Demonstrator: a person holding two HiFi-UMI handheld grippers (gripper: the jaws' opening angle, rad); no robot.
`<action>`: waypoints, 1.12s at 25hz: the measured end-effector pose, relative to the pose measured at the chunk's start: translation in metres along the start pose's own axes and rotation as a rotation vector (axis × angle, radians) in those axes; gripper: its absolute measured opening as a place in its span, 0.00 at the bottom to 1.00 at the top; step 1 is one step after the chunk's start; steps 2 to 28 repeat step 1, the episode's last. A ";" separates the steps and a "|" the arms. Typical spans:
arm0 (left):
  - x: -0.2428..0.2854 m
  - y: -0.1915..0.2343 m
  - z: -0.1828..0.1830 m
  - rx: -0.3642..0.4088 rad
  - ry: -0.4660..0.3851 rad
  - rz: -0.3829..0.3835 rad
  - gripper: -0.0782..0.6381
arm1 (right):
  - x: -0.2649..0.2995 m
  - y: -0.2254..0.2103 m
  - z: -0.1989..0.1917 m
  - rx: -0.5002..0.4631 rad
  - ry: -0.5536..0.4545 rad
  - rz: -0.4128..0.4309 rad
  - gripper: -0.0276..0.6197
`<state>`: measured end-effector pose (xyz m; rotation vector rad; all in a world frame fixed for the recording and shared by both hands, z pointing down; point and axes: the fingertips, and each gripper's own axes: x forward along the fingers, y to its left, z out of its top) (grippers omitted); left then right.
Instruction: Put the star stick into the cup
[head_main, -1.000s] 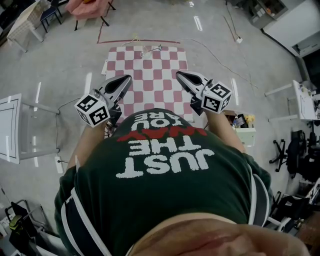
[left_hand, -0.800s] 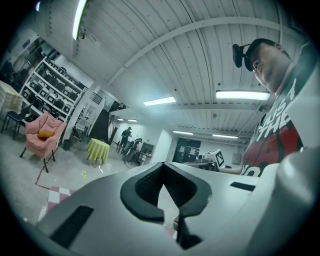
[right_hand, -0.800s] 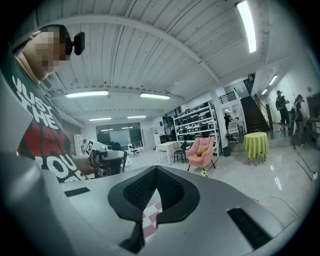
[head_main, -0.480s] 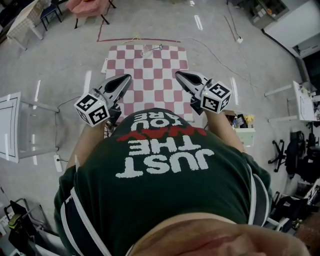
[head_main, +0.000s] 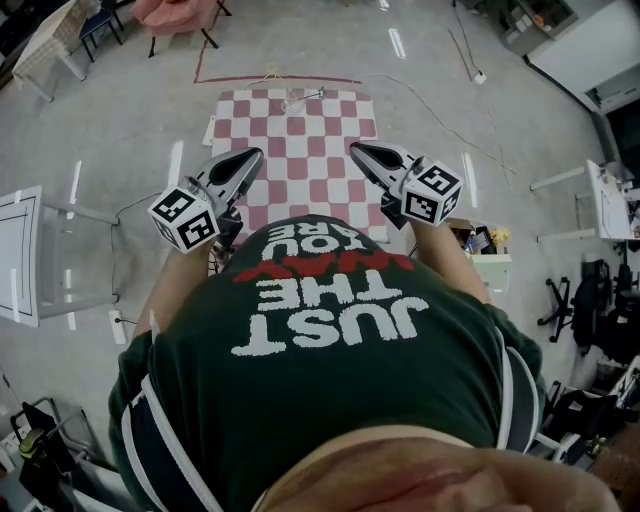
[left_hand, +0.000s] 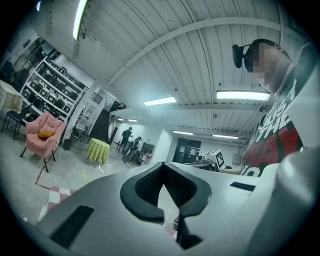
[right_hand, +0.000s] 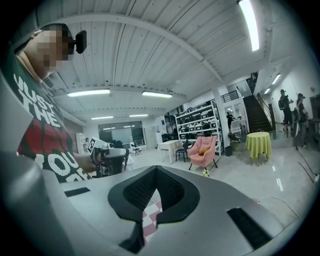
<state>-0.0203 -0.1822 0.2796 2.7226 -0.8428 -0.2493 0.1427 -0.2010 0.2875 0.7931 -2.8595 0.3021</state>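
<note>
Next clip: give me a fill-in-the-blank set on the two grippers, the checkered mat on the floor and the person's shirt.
1. The grey left gripper and the grey right gripper both have their jaws ____.
2. Between either pair of jaws there is ____.
3. Both grippers point over a fabric floor mat checkered white and ____.
4. The person holding them wears a dark ____ T-shirt with white and red print.

Missing words: shut; nothing; pink; green.
</note>
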 end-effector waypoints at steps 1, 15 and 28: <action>0.000 0.000 0.000 0.000 0.000 0.000 0.12 | 0.000 0.000 0.000 -0.001 0.001 0.001 0.09; 0.000 0.000 0.000 0.000 0.000 0.000 0.12 | 0.000 0.000 0.000 -0.001 0.001 0.001 0.09; 0.000 0.000 0.000 0.000 0.000 0.000 0.12 | 0.000 0.000 0.000 -0.001 0.001 0.001 0.09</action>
